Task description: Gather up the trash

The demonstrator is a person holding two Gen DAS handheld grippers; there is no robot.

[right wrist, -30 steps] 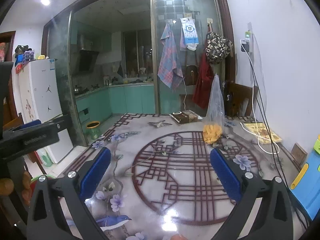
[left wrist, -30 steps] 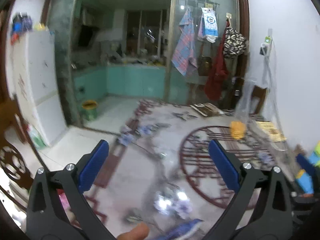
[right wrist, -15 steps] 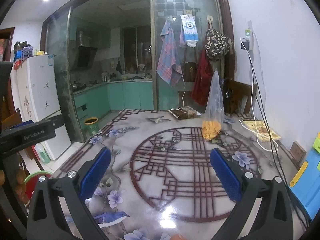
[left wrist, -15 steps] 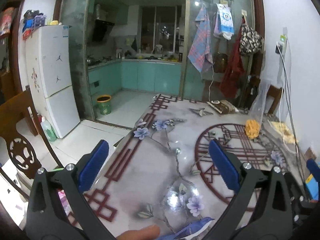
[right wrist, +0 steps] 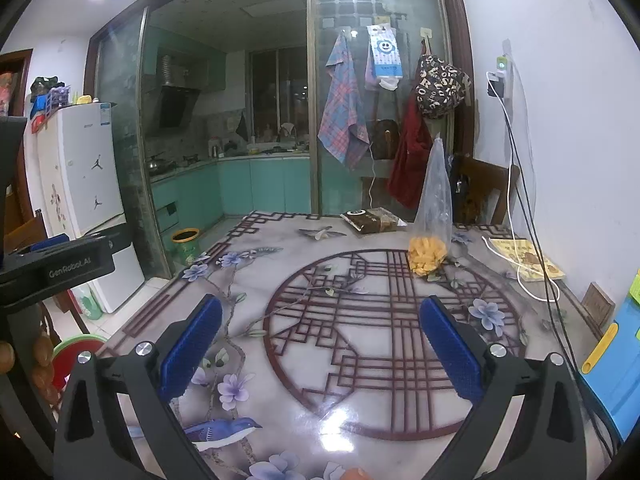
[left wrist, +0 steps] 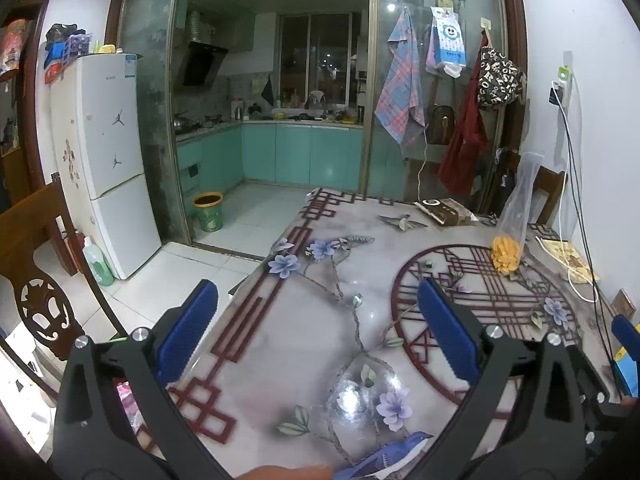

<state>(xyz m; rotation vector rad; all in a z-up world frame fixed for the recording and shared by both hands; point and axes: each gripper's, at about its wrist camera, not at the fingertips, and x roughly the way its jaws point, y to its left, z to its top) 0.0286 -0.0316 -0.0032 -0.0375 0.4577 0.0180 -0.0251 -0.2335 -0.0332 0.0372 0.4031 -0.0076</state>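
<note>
Left gripper (left wrist: pixel 318 302): jaws spread wide, nothing between the blue pads (left wrist: pixel 188 330), held over the near-left part of the table (left wrist: pixel 320 340). A fingertip (left wrist: pixel 280 472) shows at the bottom edge of the left view, below the jaws.

Right gripper (right wrist: pixel 320 312): also released, jaws wide apart and empty, above the round lattice pattern of the table (right wrist: pixel 360 360).

Trash candidates, both on the table well ahead of the grippers:
- clear bag (right wrist: pixel 432 216) with yellow pieces at its bottom, standing upright, ahead and slightly right of the right gripper; far ahead-right of the left one (left wrist: pixel 512 232).
- dark flat packet (right wrist: pixel 374 220) beyond the bag's left side, near the far edge; in the left view (left wrist: pixel 442 211) ahead and right.

Yellow-rimmed bin (left wrist: pixel 208 212) on the kitchen floor, ahead-left of the left gripper, off the table. In the right view it sits ahead-left too (right wrist: pixel 186 246).

White cable (right wrist: pixel 516 264) and a book (right wrist: pixel 528 264) lie at the right, near the wall.
</note>
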